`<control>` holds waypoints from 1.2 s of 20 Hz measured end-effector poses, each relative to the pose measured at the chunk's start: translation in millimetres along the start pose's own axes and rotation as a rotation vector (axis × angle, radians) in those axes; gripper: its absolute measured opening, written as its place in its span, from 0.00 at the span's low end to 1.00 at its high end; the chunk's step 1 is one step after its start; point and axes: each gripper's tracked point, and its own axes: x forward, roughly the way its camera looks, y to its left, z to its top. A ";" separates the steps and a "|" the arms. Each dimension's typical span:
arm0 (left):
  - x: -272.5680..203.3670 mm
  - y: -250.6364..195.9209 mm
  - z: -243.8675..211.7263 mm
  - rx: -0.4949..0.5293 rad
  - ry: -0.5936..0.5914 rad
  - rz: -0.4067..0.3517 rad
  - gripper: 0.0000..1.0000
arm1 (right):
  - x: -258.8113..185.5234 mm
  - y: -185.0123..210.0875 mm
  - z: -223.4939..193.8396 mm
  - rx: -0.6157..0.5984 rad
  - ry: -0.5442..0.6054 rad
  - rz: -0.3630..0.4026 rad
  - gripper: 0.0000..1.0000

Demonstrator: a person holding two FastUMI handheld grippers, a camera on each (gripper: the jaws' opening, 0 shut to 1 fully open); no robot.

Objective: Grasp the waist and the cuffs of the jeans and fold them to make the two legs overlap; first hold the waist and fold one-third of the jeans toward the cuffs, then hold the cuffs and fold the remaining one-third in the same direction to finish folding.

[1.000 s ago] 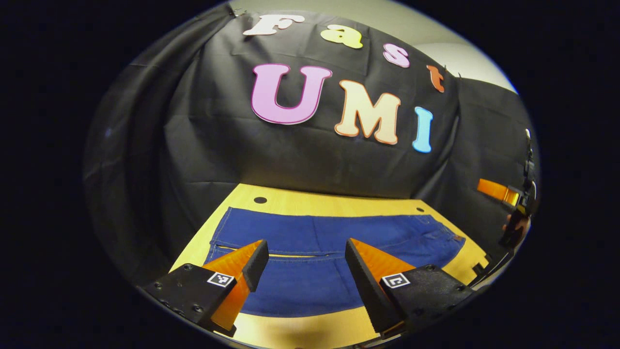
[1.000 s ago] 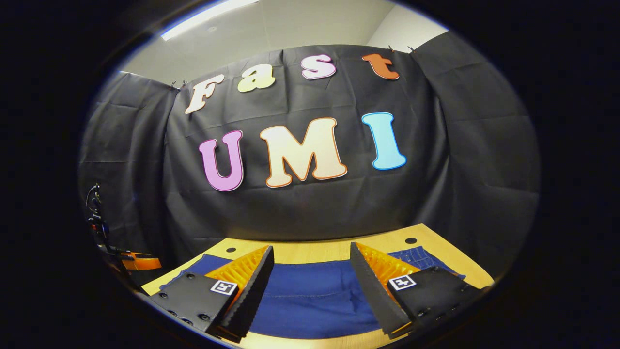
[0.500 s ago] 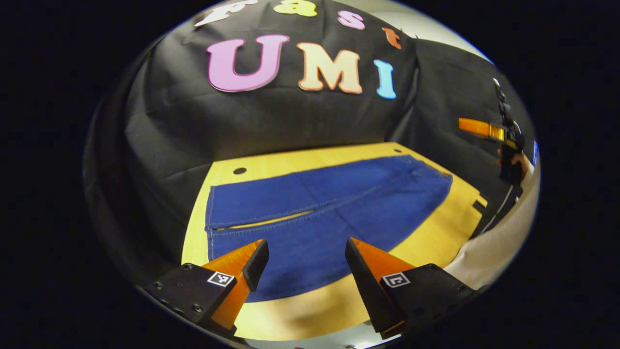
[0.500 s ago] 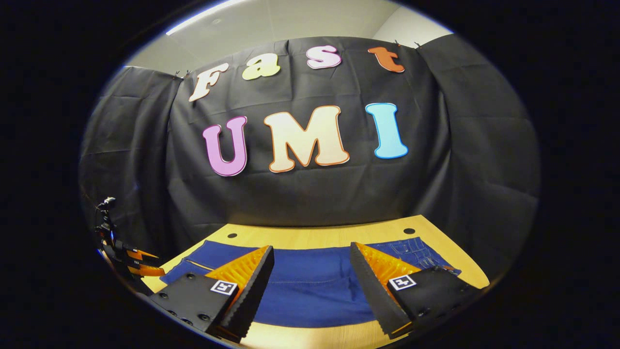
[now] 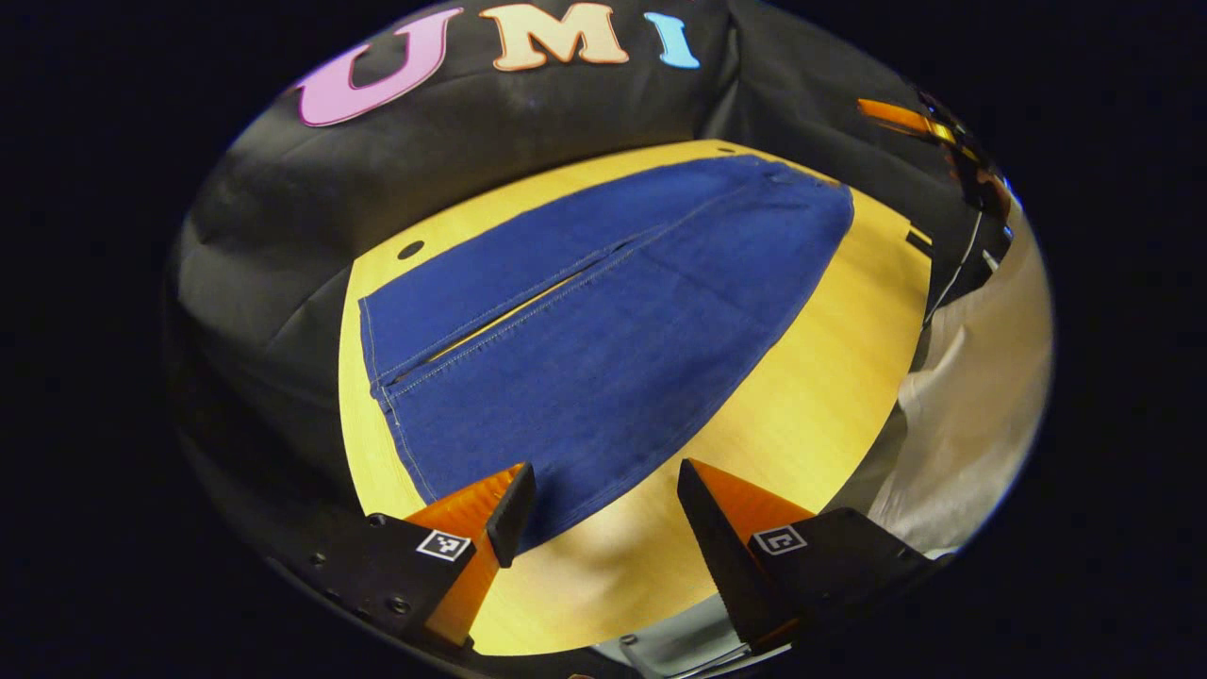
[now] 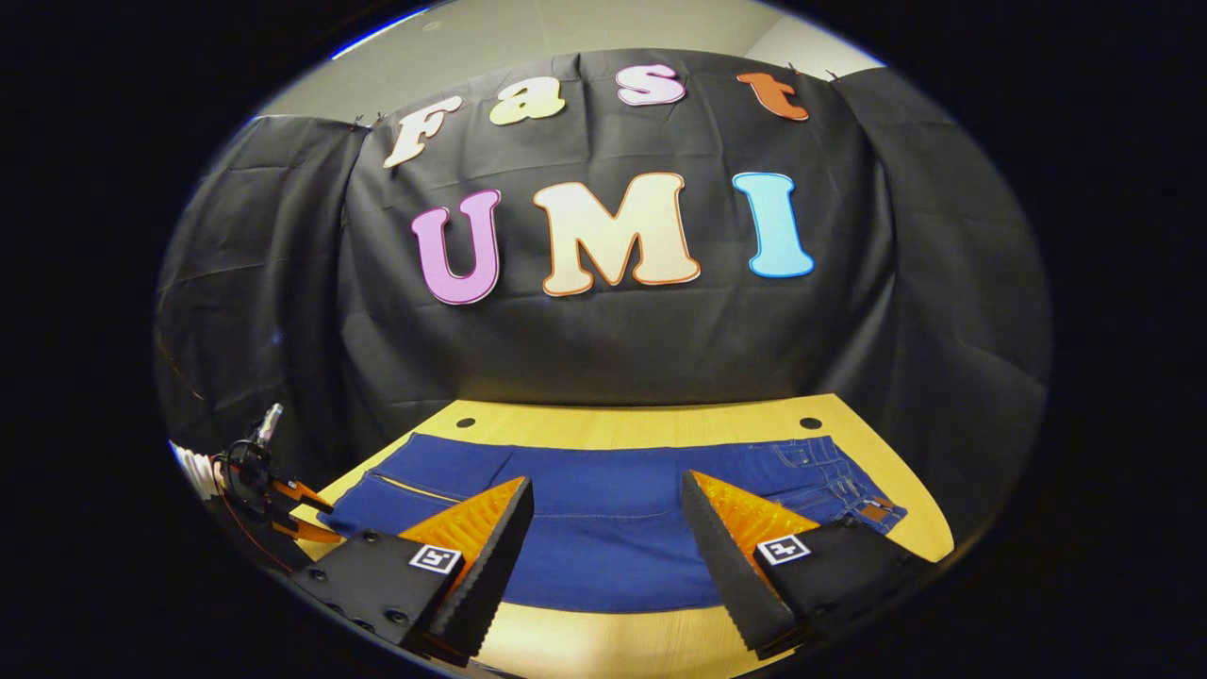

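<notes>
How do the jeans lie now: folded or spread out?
Spread out. The jeans lie flat on the table, legs side by side with a gap between them, nothing folded over.

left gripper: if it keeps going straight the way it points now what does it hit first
Most likely the near edge of the jeans, close to the cuffs, or the bare table just in front. The left gripper is open, nothing between its fingers. Depth is hard to judge.

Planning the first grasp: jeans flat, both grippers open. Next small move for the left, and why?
Probably lower the left gripper onto the near leg's cuff corner. The jeans lie flat and unfolded on the table, legs side by side with a slit between. Its jaws stand open and empty, just short of the hem edge. The right gripper hangs open above the jeans.
</notes>
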 end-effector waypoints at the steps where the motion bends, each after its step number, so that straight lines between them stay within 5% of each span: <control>1: 2.4 2.7 -2.4 0.017 0.021 -0.016 0.93 | -0.4 -0.1 -3.4 0.007 0.007 0.001 0.97; 10: 24.8 30.9 -48.1 0.160 0.254 -0.081 0.93 | -0.7 -15.6 -17.3 0.007 0.051 -0.036 0.98; 13: 27.6 29.5 -48.1 0.175 0.272 -0.118 0.96 | 1.2 -19.5 -21.9 0.021 0.063 -0.044 0.98; 18: 30.6 24.6 -51.8 0.195 0.328 -0.195 0.89 | 8.5 -20.8 -24.7 0.025 0.076 -0.041 0.93; 24: 31.9 22.5 -52.0 0.227 0.351 -0.209 0.86 | 19.1 -7.0 -34.4 0.044 0.090 -0.010 0.98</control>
